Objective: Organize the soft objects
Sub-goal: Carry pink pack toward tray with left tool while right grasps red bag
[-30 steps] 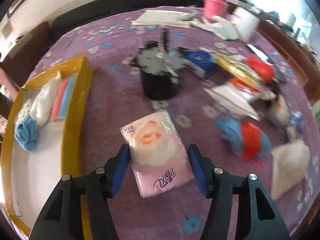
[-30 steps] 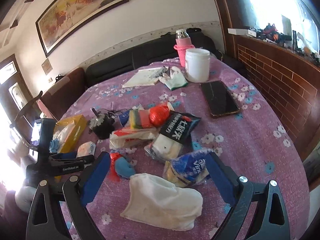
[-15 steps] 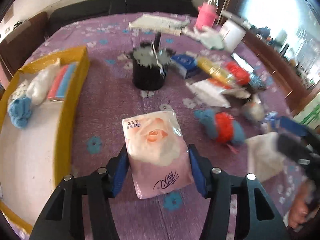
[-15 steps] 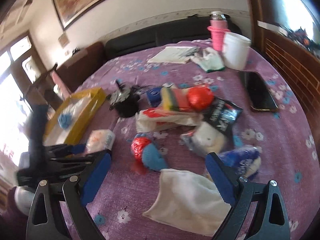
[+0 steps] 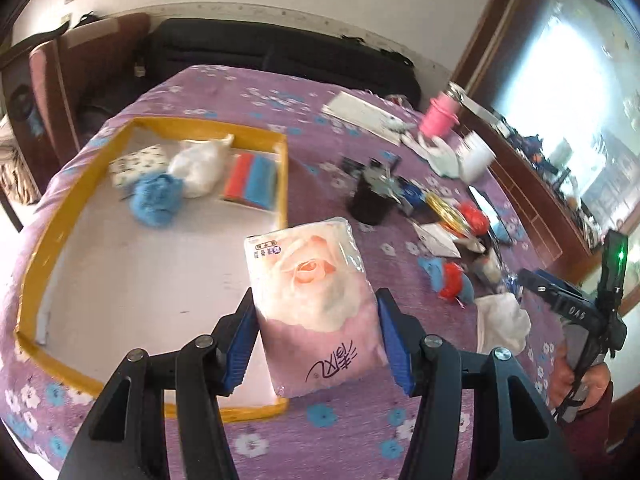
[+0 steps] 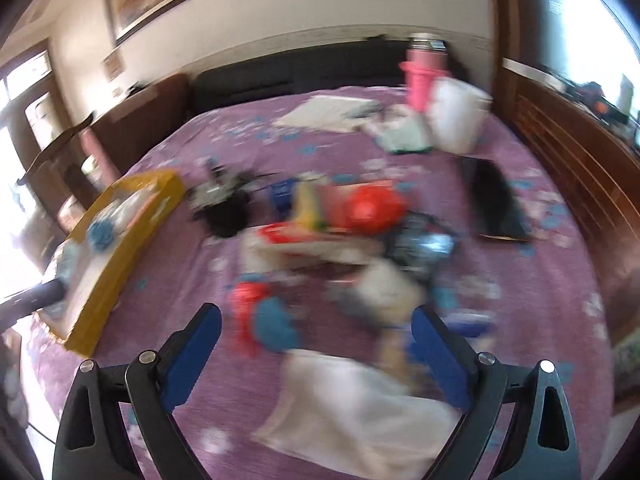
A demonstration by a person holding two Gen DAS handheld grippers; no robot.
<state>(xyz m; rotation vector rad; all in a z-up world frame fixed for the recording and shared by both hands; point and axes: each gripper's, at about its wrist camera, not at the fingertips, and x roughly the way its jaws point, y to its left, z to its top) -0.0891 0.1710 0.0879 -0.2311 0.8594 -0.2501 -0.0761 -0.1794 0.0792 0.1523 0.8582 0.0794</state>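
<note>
My left tongs [image 5: 316, 340] were clamped on the tissue pack [image 5: 316, 300], both pads pressed into its soft sides, and the pack hung lifted above the near right corner of the tray [image 5: 80, 184]. I took this for the carrying step: the pack was off the bench [image 5: 352, 424] but not yet set down.

Inside the tray, along its far wall, lay a blue puff [image 5: 156, 198], a white bundle [image 5: 198, 166], a patterned pack [image 5: 138, 164] and a red-and-blue sponge [image 5: 252, 182]. The tray's near floor was bare.

My right tongs [image 6: 316, 344] stood apart and held nothing. Their view was blurred, so I could tell little more than that they hovered over a white cloth [image 6: 352, 412], well to the right of the tray [image 6: 116, 248], with a red-and-blue toy [image 6: 264, 320] lying between the cloth and the tray.

Next, I judged, the left tongs needed to shift further over the tray's bare floor, lower, and let go, keeping the limp pack clear of the yellow rim.
</note>
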